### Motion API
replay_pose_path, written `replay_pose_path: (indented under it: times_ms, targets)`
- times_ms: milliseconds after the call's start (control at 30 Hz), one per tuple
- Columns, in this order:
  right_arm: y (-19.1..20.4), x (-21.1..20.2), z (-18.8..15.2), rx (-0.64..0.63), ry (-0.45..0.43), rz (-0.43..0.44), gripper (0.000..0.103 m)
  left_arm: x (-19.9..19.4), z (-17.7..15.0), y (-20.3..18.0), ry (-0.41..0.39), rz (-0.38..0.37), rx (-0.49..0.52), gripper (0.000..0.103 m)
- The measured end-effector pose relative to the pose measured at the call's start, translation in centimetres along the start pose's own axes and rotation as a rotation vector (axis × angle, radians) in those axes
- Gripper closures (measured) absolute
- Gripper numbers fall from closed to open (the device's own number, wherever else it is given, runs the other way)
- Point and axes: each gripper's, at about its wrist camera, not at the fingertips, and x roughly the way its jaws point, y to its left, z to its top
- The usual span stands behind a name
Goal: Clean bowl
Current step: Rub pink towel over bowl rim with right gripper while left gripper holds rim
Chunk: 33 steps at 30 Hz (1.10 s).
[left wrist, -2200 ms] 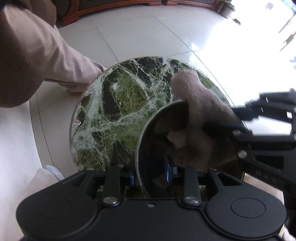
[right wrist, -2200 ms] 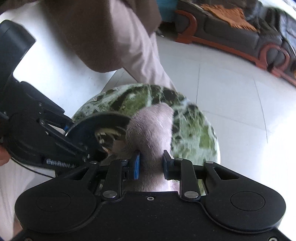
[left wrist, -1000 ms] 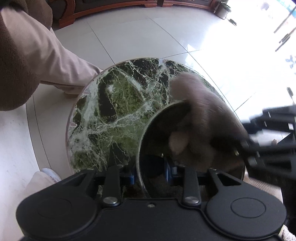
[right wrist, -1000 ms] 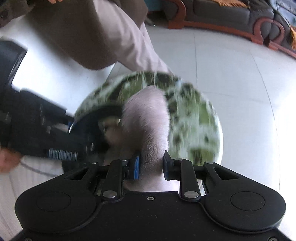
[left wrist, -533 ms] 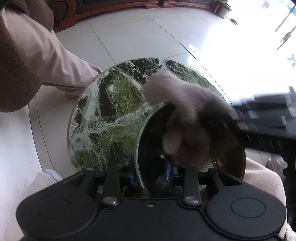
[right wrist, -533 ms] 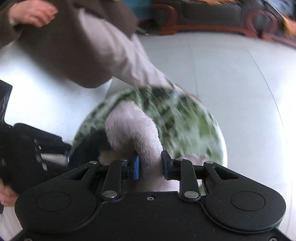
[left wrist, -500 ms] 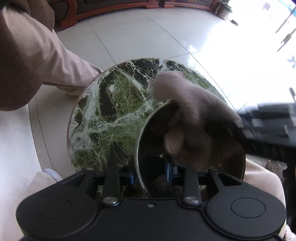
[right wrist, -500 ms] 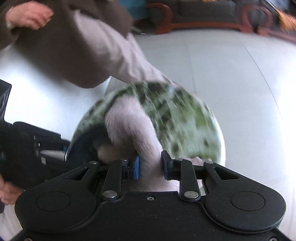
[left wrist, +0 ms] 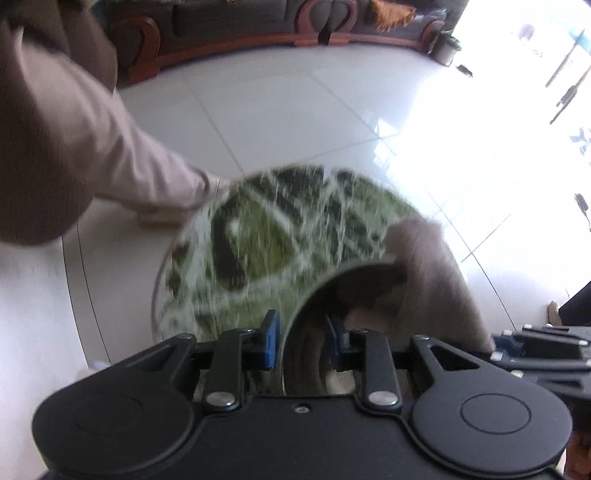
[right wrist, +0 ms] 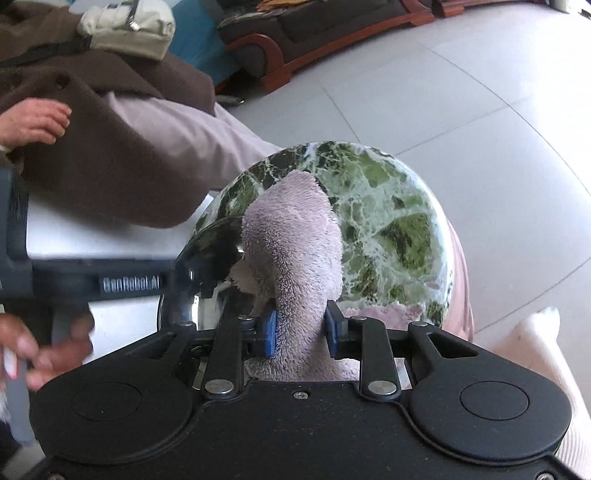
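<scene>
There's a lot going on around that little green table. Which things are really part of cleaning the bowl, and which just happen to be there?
Part of the job:
- metal bowl, its rim between the closing jaws of the left gripper
- fluffy pink cloth, pinched by the right gripper, reaching into the bowl

Just there:
- green marble table
- sofa
- seated person's leg

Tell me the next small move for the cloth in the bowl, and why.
Probably sweep the cloth further round the inside wall of the bowl. The right hand-held gripper pinches the cloth, whose free end drapes over the rim rather than pressing inside. The left hand-held gripper has the rim between its closing jaws over the marble table, so the bowl looks steadied.
</scene>
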Motion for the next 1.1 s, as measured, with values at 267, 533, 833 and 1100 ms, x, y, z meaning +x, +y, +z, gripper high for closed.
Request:
replay_pose_path:
  times_ms: [267, 533, 833, 1100]
  targets:
    - [2.2, 1.3, 4.4, -0.277, 0.045, -0.019, 0.081, -0.5, -2.5, 1.0, 0.073, -0.010, 0.000, 0.093]
    - [5.8, 2.4, 6.1, -0.630, 0.116, 0.000, 0.081, -0.8, -1.1, 1.0, 0.073, -0.017, 0.031, 0.090]
    - [7.0, 2.9, 6.4, -0.678, 0.110, 0.002, 0.080, 0.6, -1.3, 0.8, 0.097, 0.002, 0.002, 0.087]
    - [1.9, 0.4, 4.2, -0.351, 0.073, 0.040, 0.084, 0.3, -1.9, 0.5, 0.067, 0.034, -0.056, 0.086]
